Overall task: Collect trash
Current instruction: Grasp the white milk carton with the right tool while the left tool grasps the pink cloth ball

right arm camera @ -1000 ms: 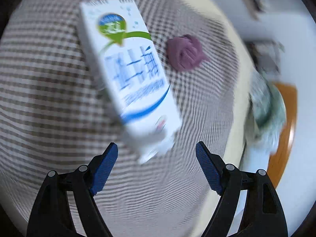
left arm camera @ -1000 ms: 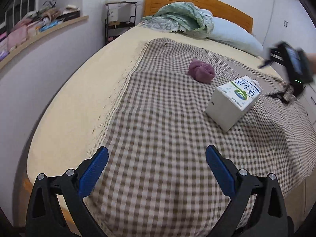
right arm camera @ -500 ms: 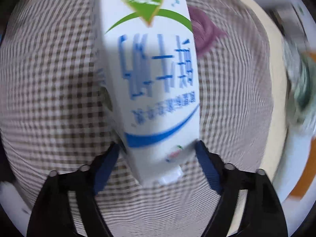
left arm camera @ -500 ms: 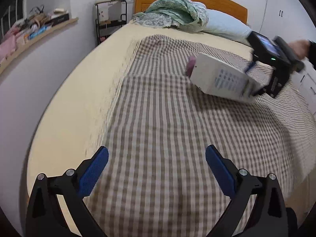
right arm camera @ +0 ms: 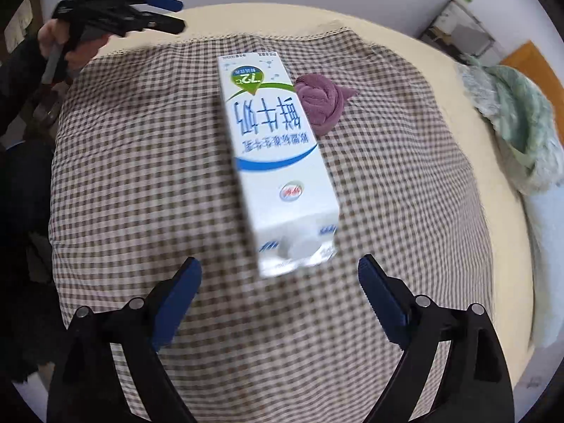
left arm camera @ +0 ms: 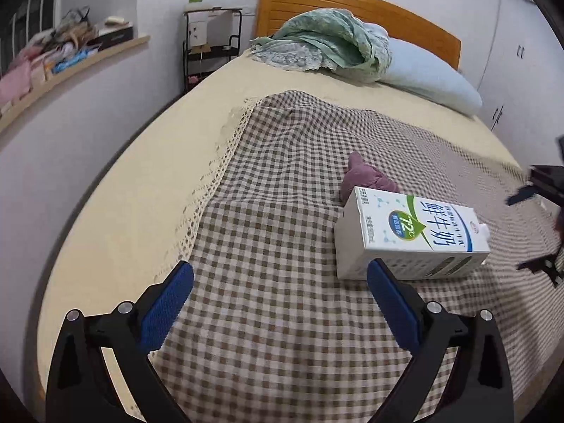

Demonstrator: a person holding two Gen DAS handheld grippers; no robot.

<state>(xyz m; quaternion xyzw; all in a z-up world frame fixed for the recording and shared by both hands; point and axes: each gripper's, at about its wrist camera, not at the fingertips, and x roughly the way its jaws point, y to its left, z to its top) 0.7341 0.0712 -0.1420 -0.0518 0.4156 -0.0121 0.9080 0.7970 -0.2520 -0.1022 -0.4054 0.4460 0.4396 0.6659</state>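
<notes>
A white milk carton (left arm camera: 409, 238) with blue and green print lies on its side on the checked cloth (left arm camera: 282, 211); it also shows in the right wrist view (right arm camera: 278, 162), cap end toward me. A crumpled purple cloth (left arm camera: 366, 179) lies just behind it, also seen in the right wrist view (right arm camera: 322, 100). My left gripper (left arm camera: 280, 292) is open and empty, low over the cloth, the carton just beyond its right finger. My right gripper (right arm camera: 280, 285) is open and empty, a short way back from the carton's cap end; it shows at the right edge of the left wrist view (left arm camera: 539, 225).
The bed has a green blanket (left arm camera: 328, 44), a pale blue pillow (left arm camera: 430, 79) and a wooden headboard (left arm camera: 356, 3). A black wire rack (left arm camera: 211, 46) stands beside the bed. A cluttered wall shelf (left arm camera: 63, 60) runs on the left. The left gripper shows in the right wrist view (right arm camera: 116, 10).
My right gripper closed on the carton's cap end and tilted it up, then let go and drew back. The carton lies on its side again. The left gripper has moved closer.
</notes>
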